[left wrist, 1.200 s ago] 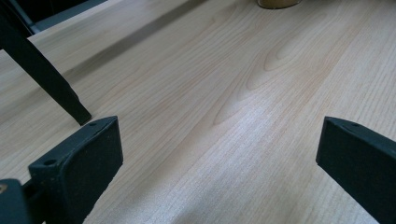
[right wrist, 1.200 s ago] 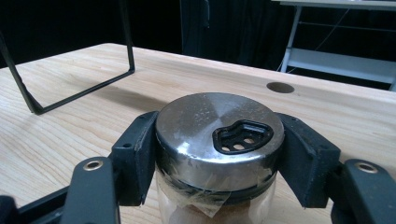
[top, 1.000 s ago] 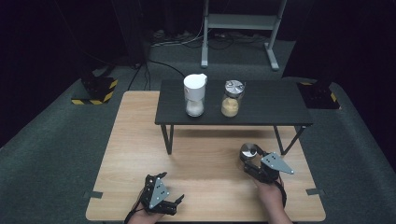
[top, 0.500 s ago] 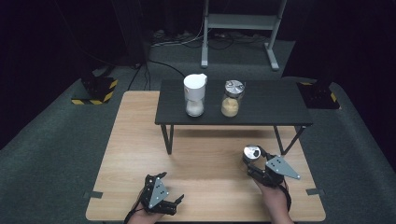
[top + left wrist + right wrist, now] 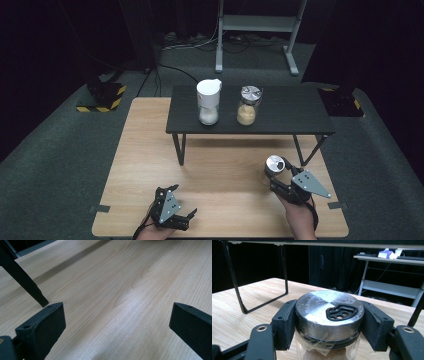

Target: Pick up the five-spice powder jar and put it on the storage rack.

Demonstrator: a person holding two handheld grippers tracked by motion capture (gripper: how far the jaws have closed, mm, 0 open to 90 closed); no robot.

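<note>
Your right gripper (image 5: 276, 176) has its black fingers (image 5: 285, 323) pinching a clear glass shaker jar with a round silver metal lid (image 5: 329, 312), one finger on each side just under the lid's rim. The lid has a black shaker insert with small holes, and tan powder shows through the glass below. In the high view the jar (image 5: 274, 165) sits at the right side of the light wooden table (image 5: 150, 150), near you and just in front of the right legs of the low black bench (image 5: 290, 107) that stands on the table's far half.

On that bench stand a white-lidded container of white powder (image 5: 208, 102) and, just beside it, a second glass jar with a silver lid and tan contents (image 5: 248, 105).

Your left gripper (image 5: 171, 214) is near the table's front edge on the left, well apart from the jar. Its fingers (image 5: 47, 325) are spread wide with bare wood grain between them, and they hold nothing. One black bench leg (image 5: 23, 281) shows at the upper left of the left gripper view.
</note>
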